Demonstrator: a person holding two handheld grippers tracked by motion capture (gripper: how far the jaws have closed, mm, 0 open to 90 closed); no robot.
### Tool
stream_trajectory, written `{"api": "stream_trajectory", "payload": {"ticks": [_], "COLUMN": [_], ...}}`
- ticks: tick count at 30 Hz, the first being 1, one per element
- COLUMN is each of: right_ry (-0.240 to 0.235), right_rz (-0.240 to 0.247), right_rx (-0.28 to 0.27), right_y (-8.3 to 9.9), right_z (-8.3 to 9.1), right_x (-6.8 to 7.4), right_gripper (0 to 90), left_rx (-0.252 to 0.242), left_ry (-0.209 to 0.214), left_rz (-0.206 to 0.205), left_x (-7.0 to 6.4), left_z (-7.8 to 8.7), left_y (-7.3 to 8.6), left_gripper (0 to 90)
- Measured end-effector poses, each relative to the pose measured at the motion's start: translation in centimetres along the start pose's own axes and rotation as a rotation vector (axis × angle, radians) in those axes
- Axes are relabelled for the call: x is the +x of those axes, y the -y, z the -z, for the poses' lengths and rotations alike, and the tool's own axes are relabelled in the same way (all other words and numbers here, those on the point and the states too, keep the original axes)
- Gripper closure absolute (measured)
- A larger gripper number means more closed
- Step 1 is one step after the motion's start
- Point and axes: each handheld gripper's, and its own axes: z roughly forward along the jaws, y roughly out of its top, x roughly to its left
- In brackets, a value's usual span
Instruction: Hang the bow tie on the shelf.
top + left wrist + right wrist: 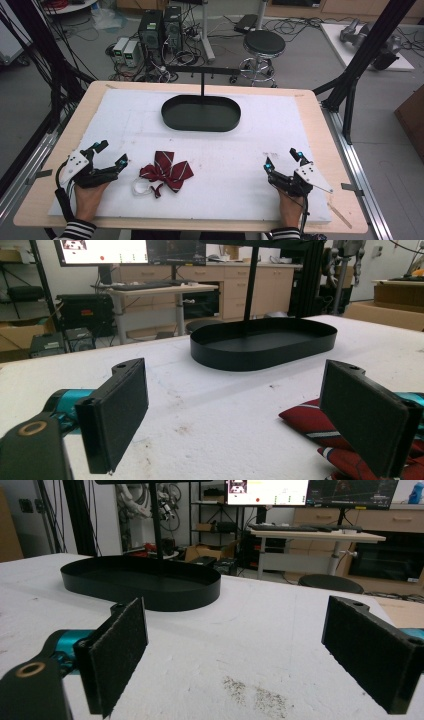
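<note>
The red striped bow tie (166,171) is laid on the white table (260,145) near its front edge, left of the middle. The left gripper (111,153) is held wide open just beside it, at the front left corner. The right gripper (281,157) is also held open and empty near the front right corner, and the black tray (201,113) is placed toward the far edge.

One camera looks down from high above the table, and two sit low and close behind the jaws, both facing the black tray (200,114) (264,342) (141,582).
</note>
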Motion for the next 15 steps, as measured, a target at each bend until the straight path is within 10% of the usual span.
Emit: {"api": "stream_trajectory", "payload": {"ticks": [15], "right_ry": [0.009], "right_rz": [-0.001], "right_rx": [-0.008], "right_y": [0.02], "right_z": [0.05], "right_x": [-0.03], "right_gripper": [10.2], "left_rx": [0.000], "left_ry": [-0.004], "left_rz": [-0.003], "left_x": [-0.03], "left_z": [-0.03], "left_y": [-0.01], "left_gripper": [12.9]}}
